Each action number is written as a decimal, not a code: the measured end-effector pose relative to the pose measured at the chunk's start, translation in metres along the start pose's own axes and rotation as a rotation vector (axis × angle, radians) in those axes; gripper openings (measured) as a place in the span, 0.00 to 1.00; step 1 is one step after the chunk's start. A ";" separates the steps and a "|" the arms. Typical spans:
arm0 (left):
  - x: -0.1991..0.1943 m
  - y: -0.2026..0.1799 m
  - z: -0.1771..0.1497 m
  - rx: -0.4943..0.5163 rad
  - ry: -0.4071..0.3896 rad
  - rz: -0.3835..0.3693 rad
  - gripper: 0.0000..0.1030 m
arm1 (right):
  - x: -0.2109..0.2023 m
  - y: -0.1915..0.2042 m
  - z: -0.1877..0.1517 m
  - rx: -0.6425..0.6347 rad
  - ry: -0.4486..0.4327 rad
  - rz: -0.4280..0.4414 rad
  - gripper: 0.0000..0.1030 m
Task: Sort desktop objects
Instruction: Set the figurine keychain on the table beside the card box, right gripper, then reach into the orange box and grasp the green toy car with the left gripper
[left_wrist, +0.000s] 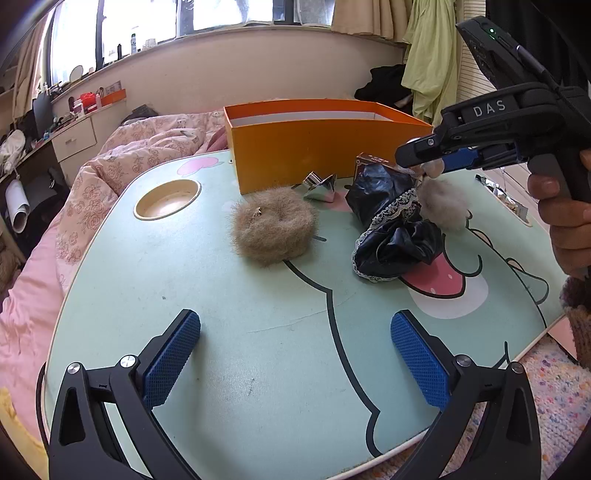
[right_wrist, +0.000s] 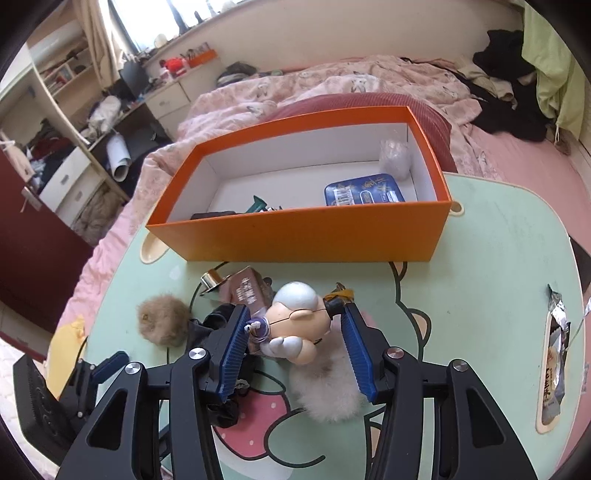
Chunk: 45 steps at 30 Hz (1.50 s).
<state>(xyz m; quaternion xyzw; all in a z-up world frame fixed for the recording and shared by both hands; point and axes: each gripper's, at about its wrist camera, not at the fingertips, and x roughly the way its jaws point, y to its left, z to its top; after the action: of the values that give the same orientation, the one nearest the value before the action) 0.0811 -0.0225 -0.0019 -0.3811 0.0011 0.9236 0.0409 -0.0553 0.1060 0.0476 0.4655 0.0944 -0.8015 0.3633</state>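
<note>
Figurine (right_wrist: 295, 325) hangs clamped between right gripper (right_wrist: 295, 332) fingers; left gripper (left_wrist: 295, 363) fingers apart.

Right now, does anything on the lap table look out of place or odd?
Yes. A torn-open foil snack wrapper lies alone at the table's right edge, away from the clutter near the orange box. It looks like rubbish rather than something to sort.
</note>
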 end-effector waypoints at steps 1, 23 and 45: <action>0.000 0.000 0.000 0.000 0.000 0.000 1.00 | -0.003 -0.003 -0.002 0.005 -0.013 0.004 0.54; -0.001 0.007 0.000 -0.017 0.010 0.006 1.00 | -0.024 -0.010 -0.108 -0.142 -0.113 -0.259 1.00; 0.089 0.023 0.213 -0.191 0.404 -0.215 0.69 | -0.025 -0.007 -0.112 -0.144 -0.121 -0.257 1.00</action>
<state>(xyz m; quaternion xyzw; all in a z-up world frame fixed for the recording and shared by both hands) -0.1334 -0.0313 0.0854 -0.5582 -0.1186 0.8149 0.1019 0.0235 0.1786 0.0053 0.3730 0.1883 -0.8591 0.2955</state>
